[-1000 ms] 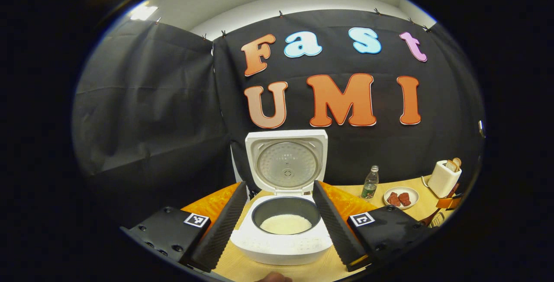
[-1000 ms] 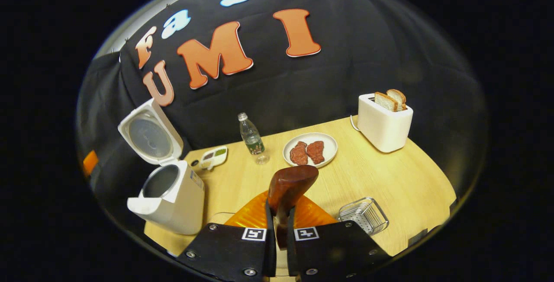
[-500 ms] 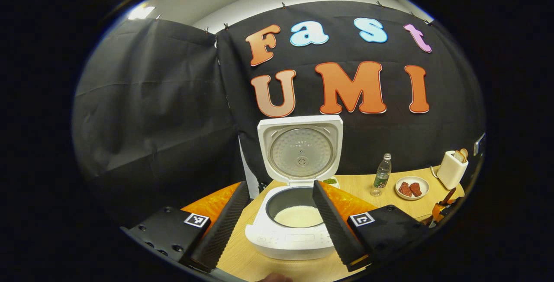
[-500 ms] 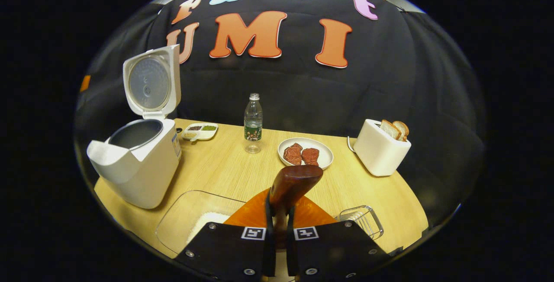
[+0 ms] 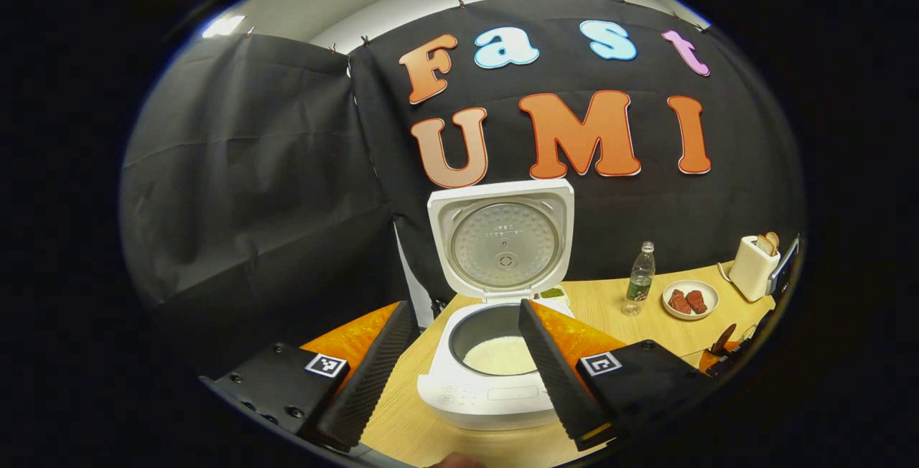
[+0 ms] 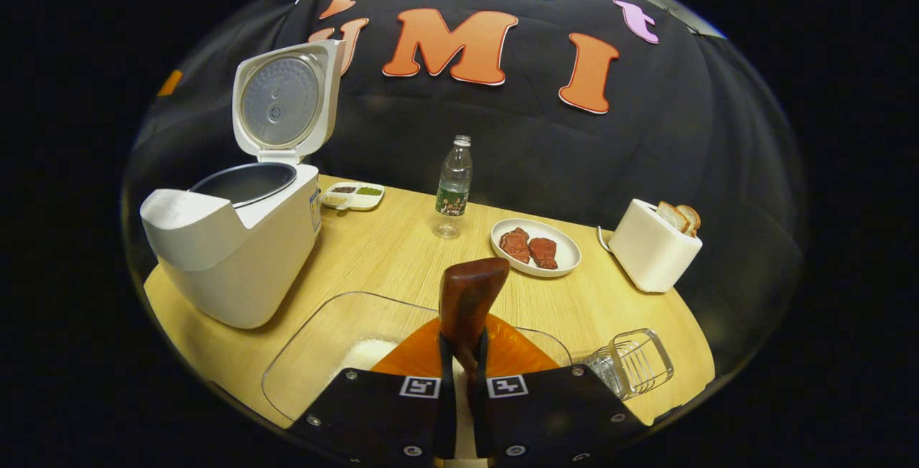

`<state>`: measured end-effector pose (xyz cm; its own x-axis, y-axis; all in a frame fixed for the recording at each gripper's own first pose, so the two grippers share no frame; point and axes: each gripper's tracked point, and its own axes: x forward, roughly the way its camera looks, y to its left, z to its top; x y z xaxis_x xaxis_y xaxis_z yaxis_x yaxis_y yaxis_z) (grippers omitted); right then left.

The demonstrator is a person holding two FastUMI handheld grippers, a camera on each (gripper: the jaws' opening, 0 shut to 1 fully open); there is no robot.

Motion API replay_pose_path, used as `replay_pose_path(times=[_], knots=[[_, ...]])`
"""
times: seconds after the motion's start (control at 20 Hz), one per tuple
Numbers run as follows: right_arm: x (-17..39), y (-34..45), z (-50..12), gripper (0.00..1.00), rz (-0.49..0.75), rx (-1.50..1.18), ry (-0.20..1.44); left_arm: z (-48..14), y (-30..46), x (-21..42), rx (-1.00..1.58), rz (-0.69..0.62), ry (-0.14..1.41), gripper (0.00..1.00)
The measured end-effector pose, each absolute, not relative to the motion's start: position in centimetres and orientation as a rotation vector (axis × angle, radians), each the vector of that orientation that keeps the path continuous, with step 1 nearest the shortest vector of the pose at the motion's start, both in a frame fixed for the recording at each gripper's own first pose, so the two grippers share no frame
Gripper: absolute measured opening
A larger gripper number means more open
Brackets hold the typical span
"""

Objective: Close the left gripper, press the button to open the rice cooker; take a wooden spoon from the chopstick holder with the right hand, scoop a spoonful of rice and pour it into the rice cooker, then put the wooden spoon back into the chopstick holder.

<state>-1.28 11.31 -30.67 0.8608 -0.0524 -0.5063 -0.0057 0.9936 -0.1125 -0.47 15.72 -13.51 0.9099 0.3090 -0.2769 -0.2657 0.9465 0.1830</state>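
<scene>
In the left gripper view, the left gripper (image 5: 459,360) is being held with its fingers spread wide apart, nothing between them, and the open rice cooker (image 5: 495,382) is being framed in the gap, its lid (image 5: 502,242) standing upright and white rice (image 5: 499,355) lying in the inner pot. In the right gripper view, the rice cooker (image 6: 230,245) is being seen at the left of the wooden table (image 6: 388,253), with a small divided dish (image 6: 352,197) just behind it. Nearer the camera, a clear glass container (image 6: 323,353) with rice (image 6: 362,354) in it is being partly covered by the right gripper (image 6: 463,371), whose fingers are being pressed together on the handle of the wooden spoon (image 6: 470,296); the spoon's bowl is being held up over the container. Farther right, a water bottle (image 6: 454,184), a plate (image 6: 567,256) bearing two pieces of meat (image 6: 530,245) and a toaster (image 6: 652,249) with bread are being shown, and the wire chopstick holder (image 6: 635,364) is being seen just right of the gripper, near the table's edge.
</scene>
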Motion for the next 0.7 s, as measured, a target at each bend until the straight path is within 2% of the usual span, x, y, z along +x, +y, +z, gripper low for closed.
replay_pose_path(times=[0.7], knots=[[-1.2, 13.3, -31.9, 0.09, -0.064, 0.538, 0.703, -14.9, 18.3, -1.4, 0.135, 0.314, 0.341, 0.99]])
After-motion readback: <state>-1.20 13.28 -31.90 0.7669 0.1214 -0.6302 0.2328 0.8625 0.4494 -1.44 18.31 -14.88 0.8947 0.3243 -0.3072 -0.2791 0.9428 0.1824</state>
